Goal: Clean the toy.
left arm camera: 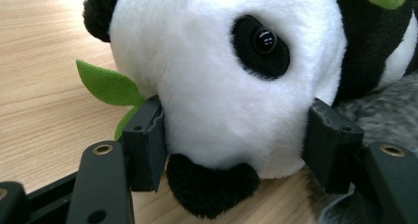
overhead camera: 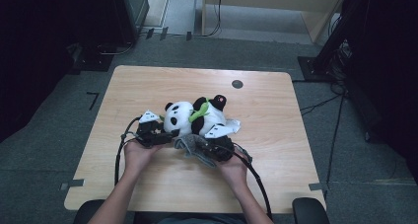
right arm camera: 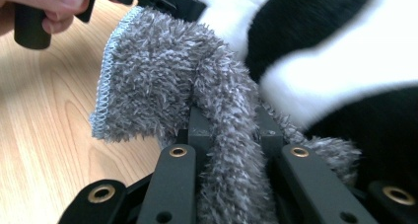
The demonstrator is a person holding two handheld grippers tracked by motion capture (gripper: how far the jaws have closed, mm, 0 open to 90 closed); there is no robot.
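left gripper [left arm camera: 236,135]: jaws clamped on either side of the plush panda's [overhead camera: 190,116] head, pads pressing the white fur | right gripper [right arm camera: 229,130]: jaws pinched tight on a fold of the grey fuzzy cloth [right arm camera: 162,86] | panda: lying mid wooden table [overhead camera: 148,81], green leaf [left arm camera: 106,83] by its cheek | cloth: touching panda's near side

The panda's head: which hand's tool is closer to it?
Left. The left tool clamps the panda's head between its jaws. The right tool pinches the grey fuzzy cloth, down beside the panda's body.
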